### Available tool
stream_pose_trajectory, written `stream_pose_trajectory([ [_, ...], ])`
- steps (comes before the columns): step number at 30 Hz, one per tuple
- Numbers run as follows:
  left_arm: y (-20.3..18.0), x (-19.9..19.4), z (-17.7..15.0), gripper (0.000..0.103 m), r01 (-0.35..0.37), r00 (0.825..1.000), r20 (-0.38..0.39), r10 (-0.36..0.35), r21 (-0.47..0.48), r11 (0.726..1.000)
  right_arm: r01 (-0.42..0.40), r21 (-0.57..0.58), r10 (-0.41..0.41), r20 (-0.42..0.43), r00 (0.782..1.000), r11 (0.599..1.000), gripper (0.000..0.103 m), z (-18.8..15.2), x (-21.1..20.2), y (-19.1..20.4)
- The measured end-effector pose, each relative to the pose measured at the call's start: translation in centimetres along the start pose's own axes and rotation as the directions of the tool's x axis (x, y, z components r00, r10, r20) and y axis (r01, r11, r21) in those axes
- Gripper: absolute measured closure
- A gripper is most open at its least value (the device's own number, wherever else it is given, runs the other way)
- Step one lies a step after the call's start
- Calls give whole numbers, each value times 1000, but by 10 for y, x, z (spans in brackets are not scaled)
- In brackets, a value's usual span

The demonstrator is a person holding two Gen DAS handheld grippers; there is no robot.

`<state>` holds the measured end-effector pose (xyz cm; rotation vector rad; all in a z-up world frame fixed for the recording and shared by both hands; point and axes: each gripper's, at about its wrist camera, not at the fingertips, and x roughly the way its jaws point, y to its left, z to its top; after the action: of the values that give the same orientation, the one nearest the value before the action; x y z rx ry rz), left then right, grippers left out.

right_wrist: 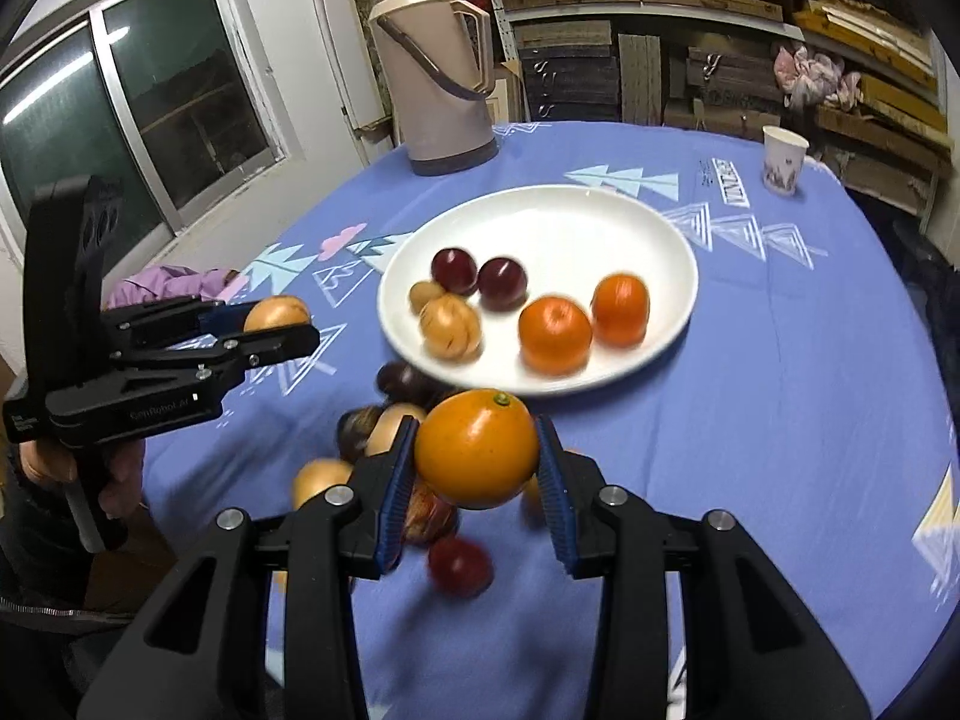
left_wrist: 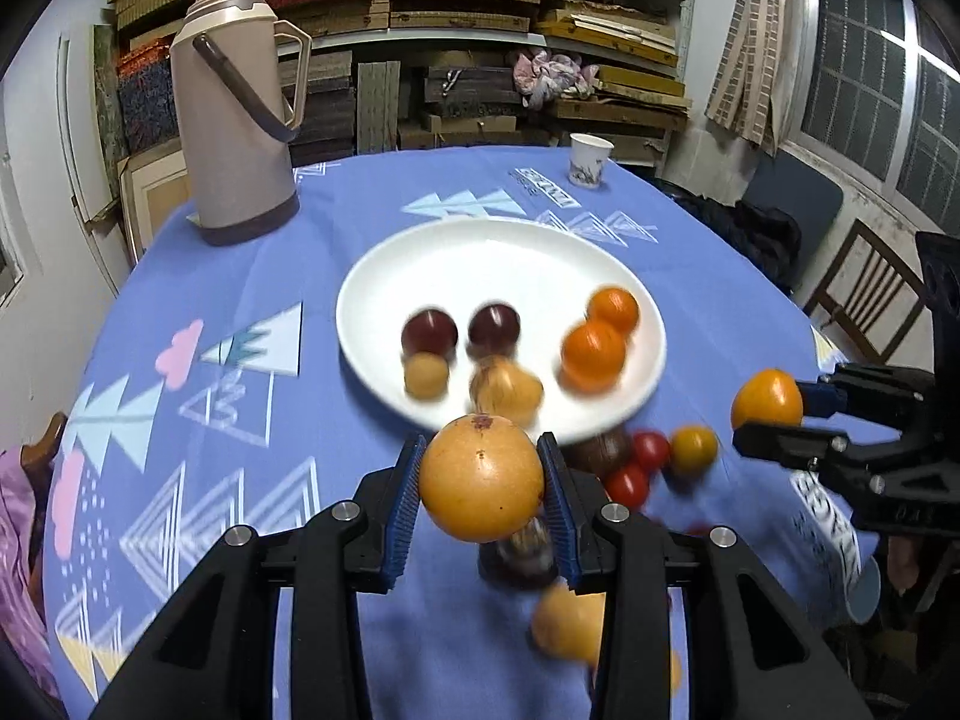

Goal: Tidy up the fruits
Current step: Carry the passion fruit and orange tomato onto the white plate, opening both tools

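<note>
My left gripper (left_wrist: 482, 480) is shut on a yellow-brown round fruit (left_wrist: 482, 477), held above the table just short of the white plate (left_wrist: 480, 258). My right gripper (right_wrist: 477, 450) is shut on an orange (right_wrist: 477, 449), also held near the plate's (right_wrist: 570, 222) front rim. The plate holds two dark plums (right_wrist: 478, 277), two oranges (right_wrist: 582, 324) and two tan fruits (right_wrist: 447, 324). A pile of loose fruits (right_wrist: 414, 468) lies on the blue cloth under the grippers. The right gripper shows in the left wrist view (left_wrist: 774, 414), and the left gripper in the right wrist view (right_wrist: 282, 324).
A tall beige thermos (left_wrist: 237, 114) stands at the far left of the table. A paper cup (left_wrist: 589, 160) stands at the far edge. Shelves of stacked wood lie behind. A wooden chair (left_wrist: 870, 294) is at the right.
</note>
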<state>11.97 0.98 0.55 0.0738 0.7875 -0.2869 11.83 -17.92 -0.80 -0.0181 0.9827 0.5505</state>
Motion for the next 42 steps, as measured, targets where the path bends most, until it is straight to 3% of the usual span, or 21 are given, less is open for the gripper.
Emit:
stream_pose_trajectory([
  [11, 20, 72, 50, 65, -1, 999, -52, -2, -50, 999, 3, -56, -7, -73, 997, 998, 65, 73, 71, -8],
  [17, 31, 102, 53, 65, -8, 994, -113, -2, -88, 996, 28, -45, -33, -111, 993, 999, 65, 85, 111, -17],
  [22, 29, 108, 50, 65, -3, 993, -121, -7, -79, 997, 35, -32, -39, -120, 992, 999, 65, 81, 124, -24],
  [29, 30, 106, 50, 64, -12, 992, -128, 0, -96, 995, 49, 4, -48, -95, 994, 999, 64, 79, 118, -29],
  [36, 21, 71, 49, 58, -5, 998, -56, 2, -58, 998, 40, 41, -39, -4, 999, 998, 60, 72, 72, -31],
  [42, 10, 48, 33, 51, -14, 999, -38, 12, -36, 999, 52, 96, -55, 31, 998, 994, 43, 42, 32, -37],
])
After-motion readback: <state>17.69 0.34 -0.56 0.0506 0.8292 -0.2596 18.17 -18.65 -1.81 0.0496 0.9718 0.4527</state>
